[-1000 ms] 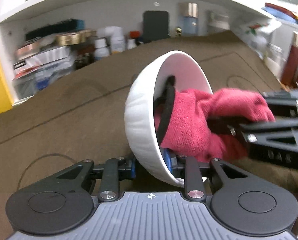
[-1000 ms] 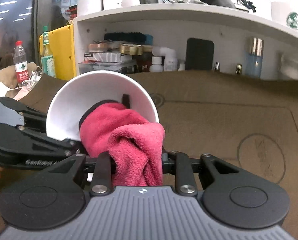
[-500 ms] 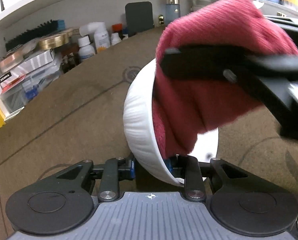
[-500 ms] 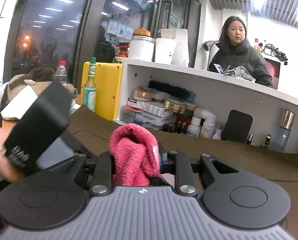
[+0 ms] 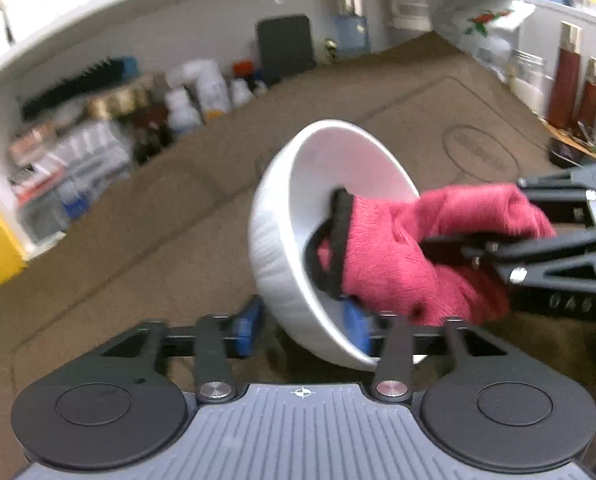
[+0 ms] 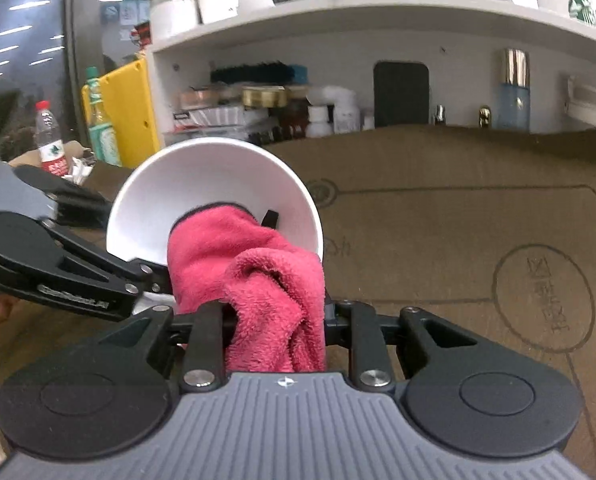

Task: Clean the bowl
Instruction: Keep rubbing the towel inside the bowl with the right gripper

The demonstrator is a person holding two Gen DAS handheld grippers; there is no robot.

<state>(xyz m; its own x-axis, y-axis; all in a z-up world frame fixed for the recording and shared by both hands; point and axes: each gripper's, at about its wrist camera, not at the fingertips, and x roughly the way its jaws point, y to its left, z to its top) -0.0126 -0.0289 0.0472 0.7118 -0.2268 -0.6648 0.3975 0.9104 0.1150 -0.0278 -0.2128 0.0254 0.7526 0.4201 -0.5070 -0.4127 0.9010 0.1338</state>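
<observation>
My left gripper (image 5: 303,326) is shut on the rim of a white bowl (image 5: 282,248) and holds it tilted above the brown mat, its opening turned to the right. My right gripper (image 6: 274,312) is shut on a pink cloth with black trim (image 6: 250,256) and presses it into the bowl (image 6: 202,184). In the left wrist view the cloth (image 5: 401,256) fills the lower part of the bowl and the right gripper (image 5: 449,246) comes in from the right. The left gripper's body (image 6: 58,268) shows at the left of the right wrist view.
A brown mat (image 6: 457,240) with printed outlines covers the table. A white shelf (image 6: 337,92) along the back holds bottles, jars and boxes. A yellow box (image 6: 130,108) and a water bottle (image 6: 50,140) stand at the far left. Brown bottles (image 5: 573,80) stand at the right.
Half a second ago the right gripper had lifted the cloth up out of the bowl. Now the cloth is back down inside it, much as it was one second ago.
</observation>
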